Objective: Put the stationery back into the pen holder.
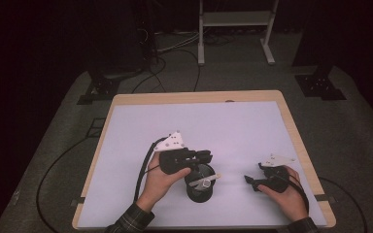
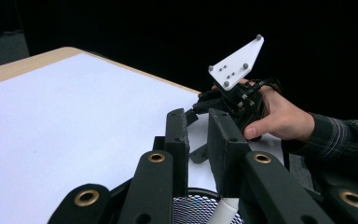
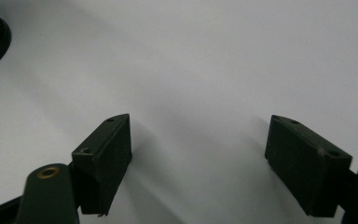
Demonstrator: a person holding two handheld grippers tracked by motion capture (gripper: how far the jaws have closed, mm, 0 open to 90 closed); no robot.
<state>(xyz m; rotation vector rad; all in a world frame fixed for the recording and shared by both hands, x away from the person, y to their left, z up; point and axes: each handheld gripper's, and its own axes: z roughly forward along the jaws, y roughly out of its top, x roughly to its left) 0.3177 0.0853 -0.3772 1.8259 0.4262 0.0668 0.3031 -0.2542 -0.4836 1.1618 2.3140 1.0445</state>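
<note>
Mesh cup [image 1: 200,187], black, upright; sits directly beneath your left gripper [image 2: 200,140], whose jaws stand narrowly parted above a white tube [image 2: 224,211] leaning on the rim; lower squarely before pinching; right gripper [image 3: 198,163], jaws spread wide, empty, cup well off its left jaw.

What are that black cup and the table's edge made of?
The black cup looks like matte metal wire mesh: the left gripper view shows a fine grid in its wall. The table's edge seems pale wood or wood laminate, tan and smooth around the white top.
</note>
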